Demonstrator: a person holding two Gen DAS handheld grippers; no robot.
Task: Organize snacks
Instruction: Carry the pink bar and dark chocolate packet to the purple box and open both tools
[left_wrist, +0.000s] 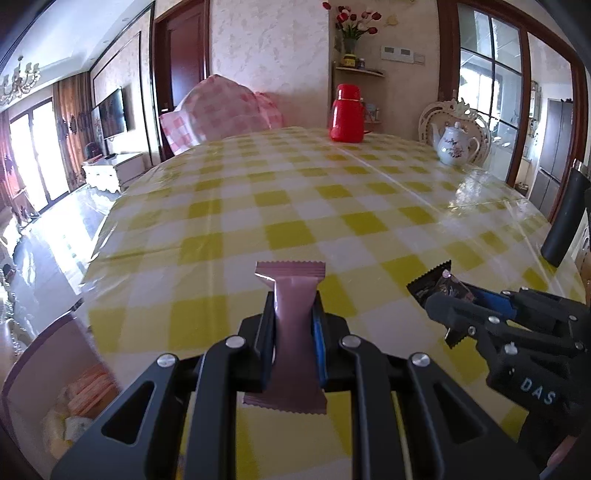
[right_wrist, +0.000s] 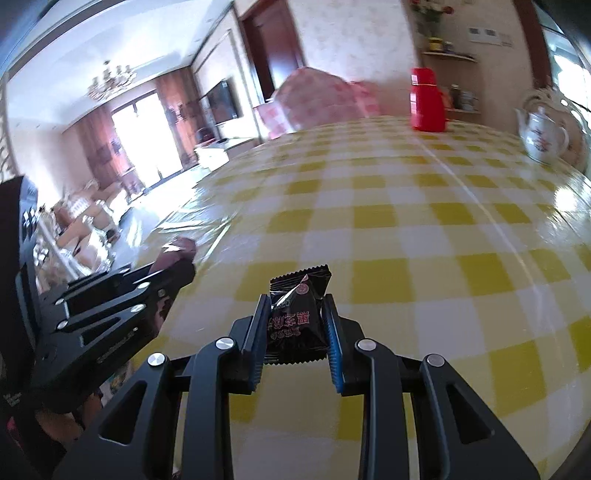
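Left tongs (left_wrist: 293, 314) tight on pink snack bar (left_wrist: 291, 295)

- Yellow-and-white checked desk (left_wrist: 295, 192) under glossy cover, sunlit.
- Red thermos (left_wrist: 345, 112) at far edge; floral teapot (left_wrist: 455, 144) toward far right corner.
- Beyond: pink checked cushion (left_wrist: 221, 107), dark wooden door (left_wrist: 181, 62), wall television (left_wrist: 112, 112), curtained windows (left_wrist: 33, 155), chandelier (left_wrist: 18, 79).

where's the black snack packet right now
The black snack packet is clamped in the right claw, held above the yellow checked table. In the left wrist view it shows at the right edge, beside the pink packet in the left claw.
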